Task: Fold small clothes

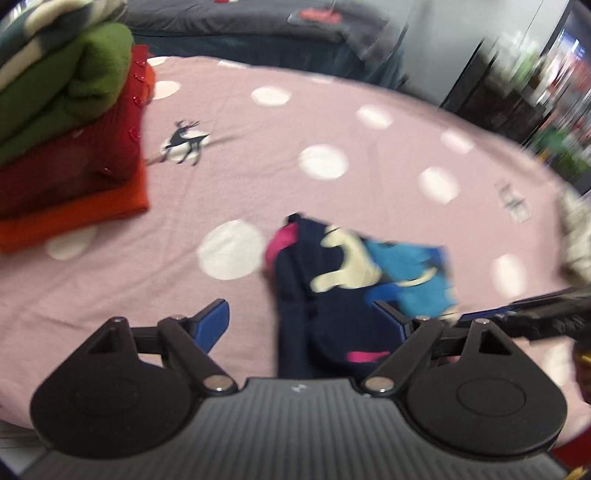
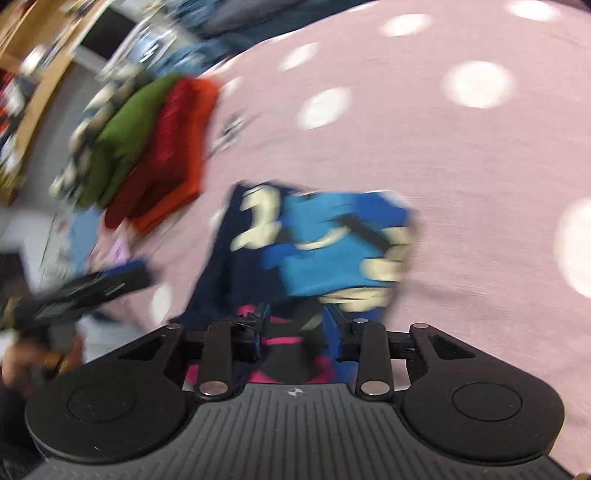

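A small navy garment (image 1: 332, 291) with blue, cream and pink patches lies bunched on the pink dotted sheet (image 1: 332, 122). My left gripper (image 1: 306, 317) is open wide just above its near edge, holding nothing. In the right wrist view the same garment (image 2: 314, 240) hangs from my right gripper (image 2: 295, 325), whose jaws are closed on its pink-trimmed edge. The right gripper also shows at the right edge of the left wrist view (image 1: 535, 314). Both views are motion-blurred.
A stack of folded clothes (image 1: 66, 122), green over red over orange, sits at the sheet's left; it also shows in the right wrist view (image 2: 147, 147). The left gripper's body (image 2: 85, 291) shows at left there. Dark bedding (image 1: 258, 33) lies behind.
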The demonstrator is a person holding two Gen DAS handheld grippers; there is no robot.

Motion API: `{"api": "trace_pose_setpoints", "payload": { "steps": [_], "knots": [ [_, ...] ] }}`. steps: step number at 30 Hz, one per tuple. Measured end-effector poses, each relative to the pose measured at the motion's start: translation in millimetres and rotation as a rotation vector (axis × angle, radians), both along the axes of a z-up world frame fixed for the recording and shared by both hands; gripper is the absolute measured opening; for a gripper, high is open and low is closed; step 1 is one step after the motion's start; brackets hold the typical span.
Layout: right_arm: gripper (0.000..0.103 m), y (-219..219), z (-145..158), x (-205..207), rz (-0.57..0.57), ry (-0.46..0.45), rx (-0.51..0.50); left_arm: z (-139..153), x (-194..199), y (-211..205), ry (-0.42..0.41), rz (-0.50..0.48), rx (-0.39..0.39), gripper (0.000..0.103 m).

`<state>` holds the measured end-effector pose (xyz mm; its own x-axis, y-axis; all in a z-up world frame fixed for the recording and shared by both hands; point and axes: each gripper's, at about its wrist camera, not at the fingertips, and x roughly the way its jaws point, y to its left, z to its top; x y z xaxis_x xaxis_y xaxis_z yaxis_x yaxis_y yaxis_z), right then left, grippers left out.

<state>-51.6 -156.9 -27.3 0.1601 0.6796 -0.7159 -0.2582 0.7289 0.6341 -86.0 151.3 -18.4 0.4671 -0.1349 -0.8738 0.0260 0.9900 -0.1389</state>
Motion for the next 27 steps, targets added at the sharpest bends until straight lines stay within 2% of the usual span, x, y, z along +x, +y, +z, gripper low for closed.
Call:
{"api": "trace_pose_setpoints", "payload": {
  "steps": [4, 6, 7, 9, 10, 11, 12, 14, 15, 16, 17, 21, 24, 27],
  "knots": [
    [0.055, 53.3, -11.4, 5.9, 0.065, -0.085, -0.049, -2.1, 7.9, -5.3, 0.012, -0.036, 0.048, 0.082],
    [0.055, 76.6, -21.2, 7.7, 0.123, -0.069, -0.14, -1.7, 7.8, -3.4, 0.026, -0.035, 0.07, 0.082],
    [0.055, 89.3, -23.3, 4.0, 0.166, -0.047, -0.143, -1.2, 7.4, -1.7, 0.028, -0.03, 0.08, 0.082],
    [0.058, 108.8, -21.8, -10.5, 0.264, 0.018, -0.033, 0.4, 5.8, 4.8, 0.032, -0.016, 0.089, 0.083],
    [0.071, 117.0, -23.2, -17.9, 0.316, 0.082, 0.045, -0.4, 5.3, 8.3, 0.037, -0.008, 0.09, 0.084],
    [0.077, 123.9, -26.1, -24.3, 0.365, 0.155, 0.129, -0.8, 4.4, 11.1, 0.041, 0.002, 0.091, 0.084],
    [0.077, 128.8, -26.3, -30.6, 0.413, 0.192, 0.207, -1.8, 3.2, 13.7, 0.045, 0.008, 0.09, 0.085],
    [0.079, 128.8, -17.5, -38.1, 0.468, 0.166, 0.301, -5.3, 1.3, 16.9, 0.059, 0.008, 0.082, 0.086],
    [0.085, 124.4, -13.6, -36.6, 0.465, 0.146, 0.311, -7.4, -0.1, 18.0, 0.065, 0.007, 0.081, 0.086],
    [0.095, 117.2, -10.9, -32.7, 0.445, 0.126, 0.302, -9.6, -1.3, 18.6, 0.07, 0.005, 0.082, 0.086],
    [0.098, 107.5, -9.4, -27.5, 0.421, 0.112, 0.284, -11.9, -2.5, 18.9, 0.075, 0.002, 0.084, 0.086],
    [0.099, 50.3, -13.5, -0.5, 0.257, 0.076, 0.178, -20.7, -10.2, 20.0, 0.092, -0.01, 0.053, 0.087],
    [0.102, 0.1, -21.1, 15.8, 0.079, 0.054, 0.097, -27.9, -25.9, 30.2, 0.077, -0.025, -0.023, 0.087],
    [0.102, -41.7, -29.3, 26.5, -0.062, 0.07, 0.071, -42.6, -46.0, 46.8, 0.105, -0.019, -0.108, 0.087]
  ]
}}
